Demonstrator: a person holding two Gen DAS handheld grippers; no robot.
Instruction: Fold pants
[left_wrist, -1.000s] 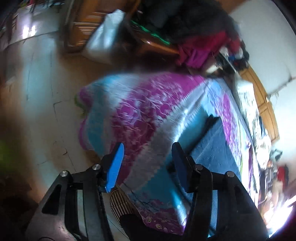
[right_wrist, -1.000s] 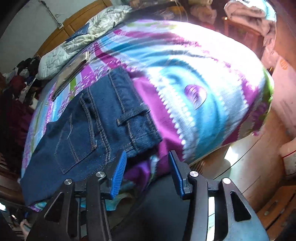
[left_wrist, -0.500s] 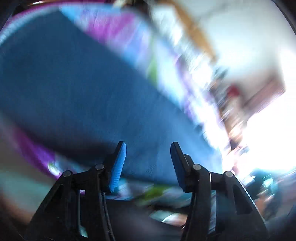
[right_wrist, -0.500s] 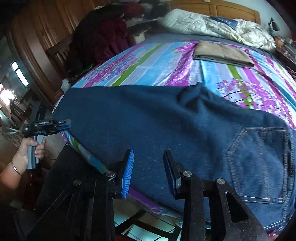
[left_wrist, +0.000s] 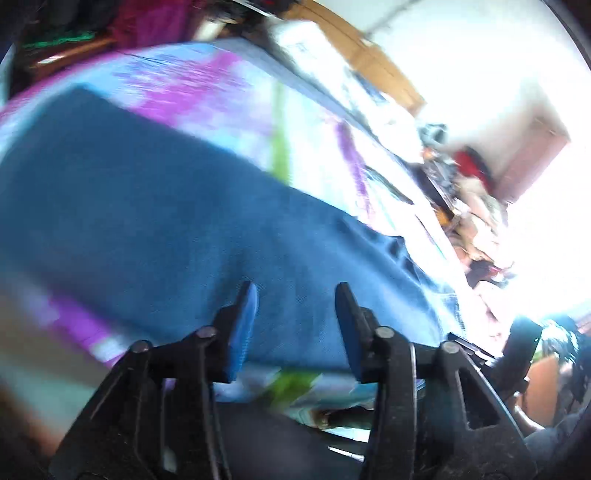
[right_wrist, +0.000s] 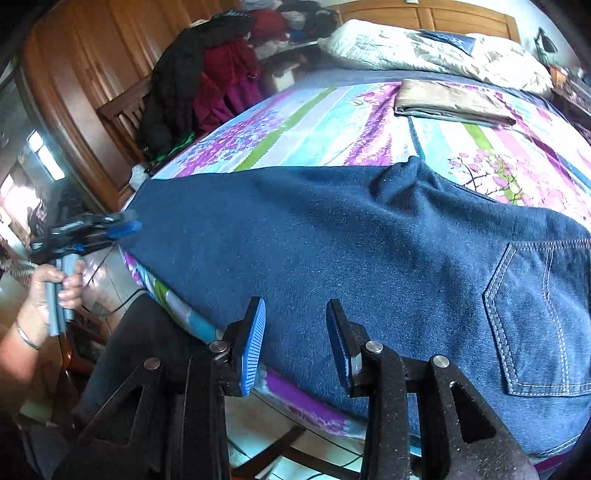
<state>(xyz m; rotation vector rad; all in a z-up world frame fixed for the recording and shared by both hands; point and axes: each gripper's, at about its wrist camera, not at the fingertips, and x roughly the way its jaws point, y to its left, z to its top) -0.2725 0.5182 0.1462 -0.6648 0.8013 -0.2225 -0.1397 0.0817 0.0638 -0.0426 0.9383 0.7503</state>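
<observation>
A pair of blue jeans (right_wrist: 332, 236) is being laid out flat across a bed covered by a striped, flowered sheet (right_wrist: 332, 122), one leg running to the left end of the bed and a back pocket (right_wrist: 535, 317) being shown at the right. The right gripper (right_wrist: 295, 339) is being held just above the near edge of the jeans, its jaws set apart with nothing between them. The left gripper (right_wrist: 122, 227) is being held by a hand (right_wrist: 51, 284) at the leg's far end; whether cloth is being touched there cannot be told. In the blurred left wrist view its jaws (left_wrist: 295, 321) are being held apart and empty over the jeans (left_wrist: 166, 221). A folded tan cloth (right_wrist: 450, 101) is being kept near the pillows (right_wrist: 424, 48).
</observation>
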